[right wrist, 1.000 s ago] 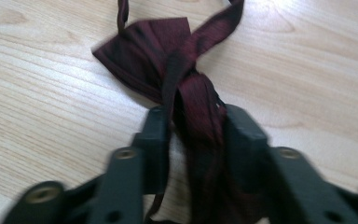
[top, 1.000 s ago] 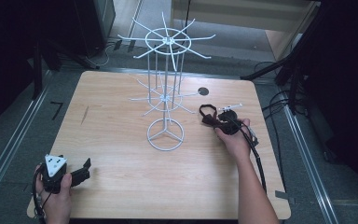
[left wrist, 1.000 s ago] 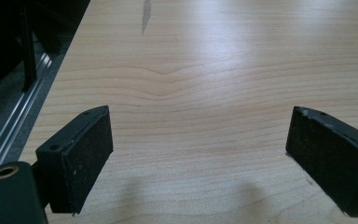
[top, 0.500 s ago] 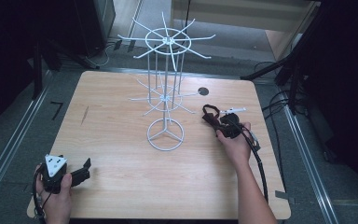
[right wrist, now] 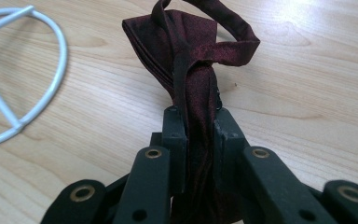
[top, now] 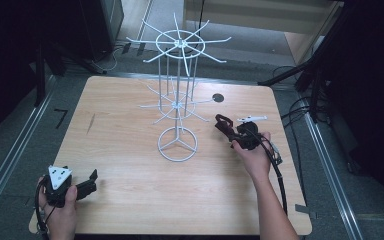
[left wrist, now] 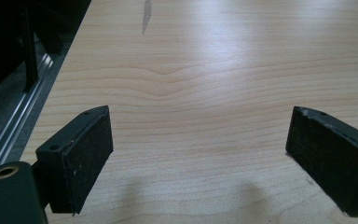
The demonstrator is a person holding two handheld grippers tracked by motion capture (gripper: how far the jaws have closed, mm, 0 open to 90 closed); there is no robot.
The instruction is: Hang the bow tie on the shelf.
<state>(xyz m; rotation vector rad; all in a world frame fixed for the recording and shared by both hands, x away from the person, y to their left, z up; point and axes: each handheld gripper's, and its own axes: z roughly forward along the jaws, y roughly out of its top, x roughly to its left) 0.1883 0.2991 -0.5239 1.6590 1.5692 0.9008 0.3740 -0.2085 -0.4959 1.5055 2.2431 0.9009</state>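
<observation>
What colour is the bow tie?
Dark red, almost maroon; the bow tie shows best in the right gripper view.

Dark red bow tie [right wrist: 193, 60] lower part hidden between the jaws, white wire rack [right wrist: 25, 70] base cut off at left edge, small white object [top: 252, 119] too small to identify

A light wooden counter [top: 130, 150] with rounded corners carries a white wire rack [top: 178, 100], whose ring base [right wrist: 23, 79] with three spokes rests near the middle while a thin post lifts two tiers of radiating arms. A round dark hole [top: 218, 98] sits in the top toward the far right, and a grey streak [left wrist: 145, 16] marks the wood toward the far left. Around the counter lies grey floor [top: 25, 150] with metal rails [top: 325, 165] running along both sides, black cables [top: 300, 107] off to the right, and dark stands at the far corners.
</observation>
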